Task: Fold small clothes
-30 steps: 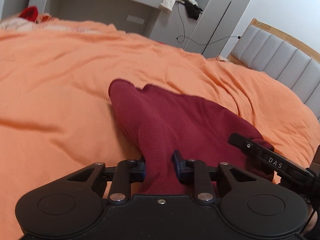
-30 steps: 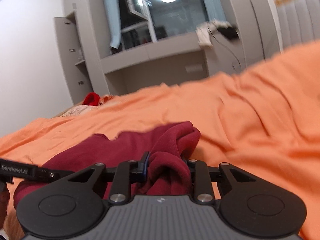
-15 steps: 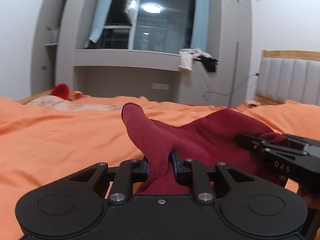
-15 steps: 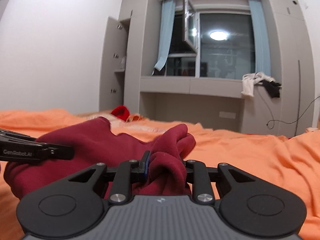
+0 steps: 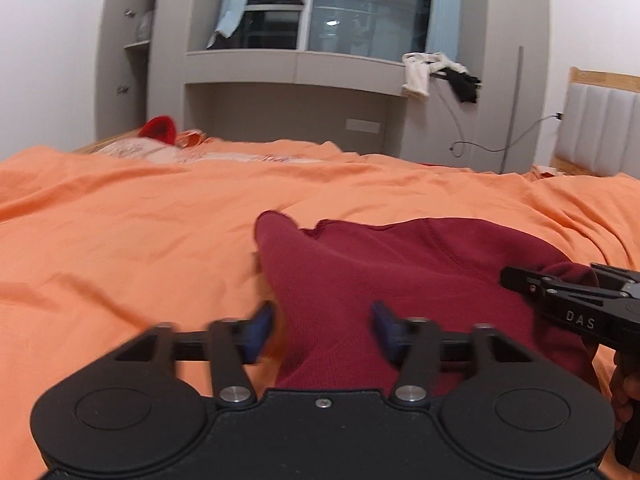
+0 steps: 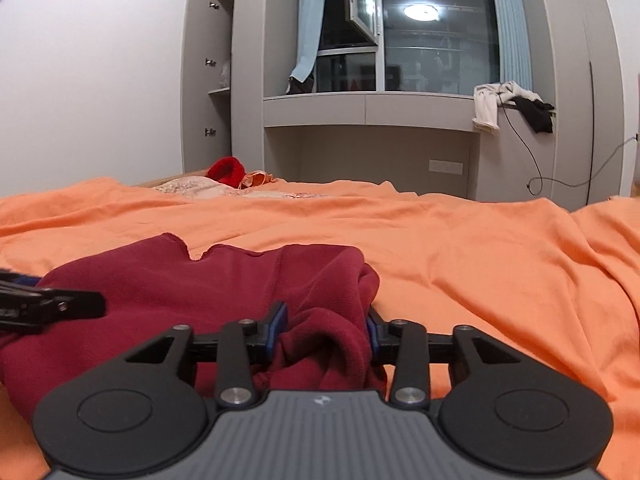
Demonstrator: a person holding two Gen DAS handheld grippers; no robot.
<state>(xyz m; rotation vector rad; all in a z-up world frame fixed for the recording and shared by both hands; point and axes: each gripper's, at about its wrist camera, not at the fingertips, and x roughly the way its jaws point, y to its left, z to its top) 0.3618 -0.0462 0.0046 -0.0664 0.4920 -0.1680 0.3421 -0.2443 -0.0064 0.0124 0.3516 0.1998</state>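
Left wrist view, from left to right: an open cupboard door [image 5: 120,52] stands against the pale wall, with a red plush thing [image 5: 158,130] on a patterned pillow [image 5: 132,150] at the far edge of the bed. The orange bedspread [image 5: 120,240] fills the middle ground in loose wrinkles. Behind it a grey window ledge [image 5: 296,66] runs under the dark window [image 5: 360,8], and white and black clothes [image 5: 436,74] hang off its right end above a trailing cable [image 5: 480,146]. A padded headboard [image 5: 600,128] closes the right side.

The dark red garment [image 5: 400,280] lies on the bedspread right in front of the left gripper [image 5: 322,326]. Its jaws have just been opening and now stand wide; cloth lies between the blue pads [image 5: 260,326], but a gap shows on each side, so they no longer press it. At the far right the right gripper [image 5: 560,280] pokes in, blocking the garment's right edge, with fingers of the person's hand [image 5: 624,396] below it.

In the right wrist view the left gripper's tip [image 6: 52,306] lies over the garment [image 6: 180,280] at the left. The right gripper [image 6: 324,330] has also just been opening, yet a bunched fold of the garment fills the space between its pads [image 6: 278,326] and touches both. Rumpled bedspread [image 6: 480,260] lies to the right.
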